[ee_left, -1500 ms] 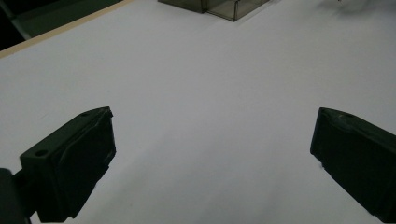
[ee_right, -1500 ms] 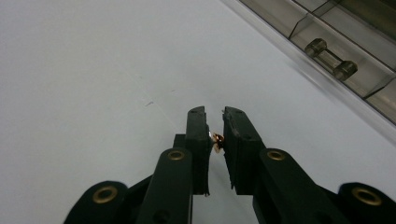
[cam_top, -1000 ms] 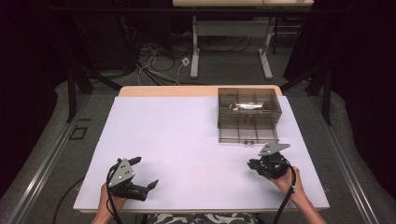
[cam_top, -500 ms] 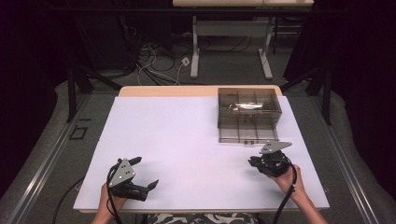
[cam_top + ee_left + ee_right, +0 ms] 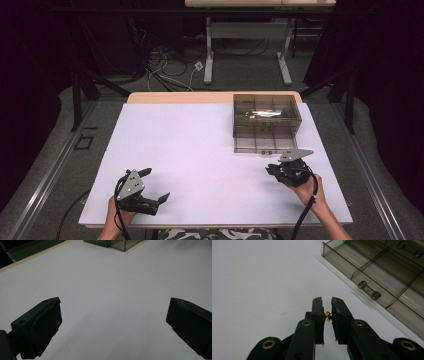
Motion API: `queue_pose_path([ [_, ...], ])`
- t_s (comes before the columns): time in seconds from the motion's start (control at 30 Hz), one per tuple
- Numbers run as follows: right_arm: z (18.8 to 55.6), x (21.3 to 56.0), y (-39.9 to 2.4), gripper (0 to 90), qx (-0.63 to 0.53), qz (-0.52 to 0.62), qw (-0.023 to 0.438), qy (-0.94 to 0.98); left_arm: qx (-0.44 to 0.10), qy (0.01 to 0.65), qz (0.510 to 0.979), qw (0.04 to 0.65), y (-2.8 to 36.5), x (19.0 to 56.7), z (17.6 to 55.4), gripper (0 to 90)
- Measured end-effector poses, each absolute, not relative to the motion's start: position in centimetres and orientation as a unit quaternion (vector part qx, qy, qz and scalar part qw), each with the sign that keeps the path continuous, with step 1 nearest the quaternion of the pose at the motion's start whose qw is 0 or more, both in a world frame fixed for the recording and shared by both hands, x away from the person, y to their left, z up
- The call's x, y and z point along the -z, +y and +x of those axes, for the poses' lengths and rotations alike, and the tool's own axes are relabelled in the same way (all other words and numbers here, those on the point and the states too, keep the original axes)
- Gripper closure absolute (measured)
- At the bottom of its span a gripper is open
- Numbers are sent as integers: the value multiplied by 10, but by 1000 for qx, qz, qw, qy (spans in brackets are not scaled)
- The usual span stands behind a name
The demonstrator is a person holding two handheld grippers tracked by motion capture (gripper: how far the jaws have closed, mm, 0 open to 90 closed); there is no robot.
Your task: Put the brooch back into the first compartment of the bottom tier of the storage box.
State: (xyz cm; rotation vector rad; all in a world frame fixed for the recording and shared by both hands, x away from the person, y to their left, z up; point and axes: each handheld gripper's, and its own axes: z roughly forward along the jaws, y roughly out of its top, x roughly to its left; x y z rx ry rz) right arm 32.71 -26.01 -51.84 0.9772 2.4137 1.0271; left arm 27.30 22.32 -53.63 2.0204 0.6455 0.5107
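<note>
Copper-coloured bit [image 5: 328,314], possibly a tiny wire piece, pinched in right gripper [image 5: 327,300] just short of compartment box [image 5: 266,120] | step: carrying it to a tray cell; next: lift over front wall, release | left gripper [image 5: 113,315] wide apart, idle on table [image 5: 190,145]

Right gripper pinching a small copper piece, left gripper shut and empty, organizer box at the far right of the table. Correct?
Not quite: the left gripper is open, its jaws wide apart over bare table in the left gripper view. The rest stands: the right gripper pinches the small copper piece, and the organizer box sits far right.
</note>
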Motion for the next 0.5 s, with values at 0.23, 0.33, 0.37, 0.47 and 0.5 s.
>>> queue_pose_path([
  [0.23,330,516,-258,810,-364,339,179,849,-208,264,820,464,223,537,273,0],
  [0.33,331,517,-256,810,-369,343,180,845,-207,265,819,464,223,537,273,0],
  [0.37,332,516,-257,810,-365,341,183,847,-207,265,821,462,223,537,273,0],
  [0.47,333,515,-257,811,-364,340,185,847,-208,266,821,461,223,537,273,0],
  [0.5,333,515,-256,810,-367,342,187,845,-207,266,821,461,224,537,273,0],
])
